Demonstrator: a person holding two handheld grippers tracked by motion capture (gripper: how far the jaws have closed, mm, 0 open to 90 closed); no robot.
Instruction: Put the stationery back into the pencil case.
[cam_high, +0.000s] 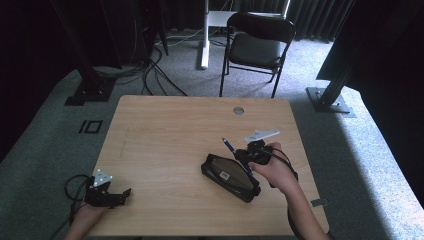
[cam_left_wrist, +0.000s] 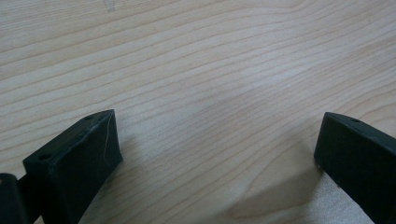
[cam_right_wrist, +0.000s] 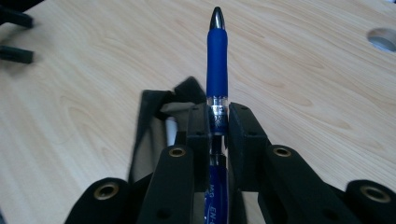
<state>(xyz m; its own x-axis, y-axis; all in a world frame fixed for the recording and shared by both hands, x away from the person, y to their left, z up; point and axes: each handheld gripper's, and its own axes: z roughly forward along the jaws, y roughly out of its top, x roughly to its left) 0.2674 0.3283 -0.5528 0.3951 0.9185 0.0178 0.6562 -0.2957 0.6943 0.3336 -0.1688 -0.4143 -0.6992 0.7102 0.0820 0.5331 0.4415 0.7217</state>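
Observation:
A blue pen (cam_right_wrist: 217, 65) with a silver tip and a rubber grip sticks out ahead of my right gripper (cam_right_wrist: 218, 122), whose jaws are shut on its barrel. In the high view the right gripper (cam_high: 246, 154) holds the pen (cam_high: 229, 146) just above a black pencil case (cam_high: 227, 175) on the wooden table (cam_high: 165, 135), tip pointing away to the left. Below the jaws, the case's open end (cam_right_wrist: 156, 116) shows something white inside. My left gripper (cam_high: 122, 196) rests at the table's front left corner, open; its two black fingertips (cam_left_wrist: 79, 158) stand wide apart over bare wood.
A round cable hole (cam_high: 238, 110) lies near the table's far edge. A black folding chair (cam_high: 257, 45) stands behind the table, with cables (cam_high: 150, 70) on the carpet at the back left. Dark frame posts (cam_high: 335, 80) flank the table.

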